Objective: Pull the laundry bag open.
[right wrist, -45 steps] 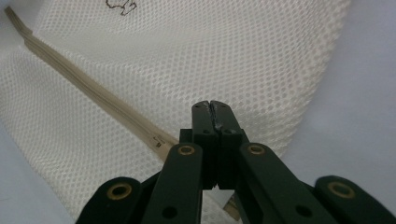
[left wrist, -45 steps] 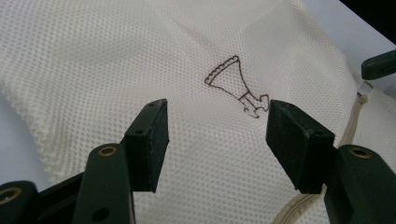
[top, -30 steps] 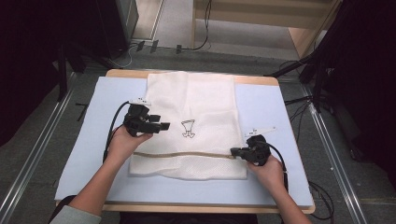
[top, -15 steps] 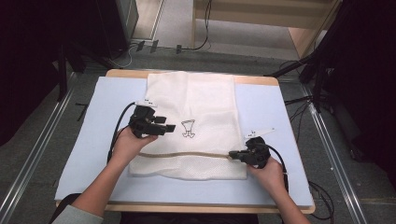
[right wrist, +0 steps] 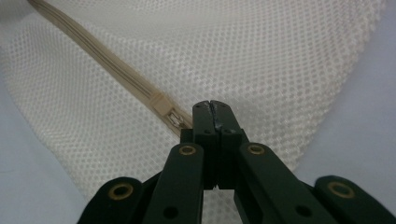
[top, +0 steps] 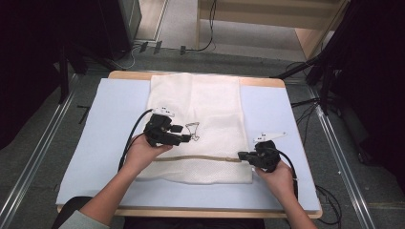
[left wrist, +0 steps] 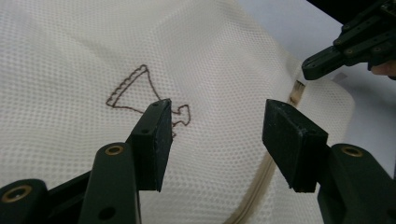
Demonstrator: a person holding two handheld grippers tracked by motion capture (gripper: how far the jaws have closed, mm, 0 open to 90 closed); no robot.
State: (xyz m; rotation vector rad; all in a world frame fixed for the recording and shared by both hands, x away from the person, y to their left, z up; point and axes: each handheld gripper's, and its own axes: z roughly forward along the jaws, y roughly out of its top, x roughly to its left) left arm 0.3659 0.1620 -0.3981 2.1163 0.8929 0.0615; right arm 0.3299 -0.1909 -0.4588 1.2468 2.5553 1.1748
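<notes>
Over the mesh bag, left hand-held gripper shifted rightward, jaws apart, narrowing, empty.

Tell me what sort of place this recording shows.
Probably a lab or data-collection workstation, not a home: a padded blue table mat, metal floor rails beside the table, and loose cables on the floor beyond it.

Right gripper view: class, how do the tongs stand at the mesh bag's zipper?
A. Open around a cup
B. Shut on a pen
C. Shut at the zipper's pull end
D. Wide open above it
C: the right tongs are pressed together beside the zipper slider on the mesh bag.
</notes>
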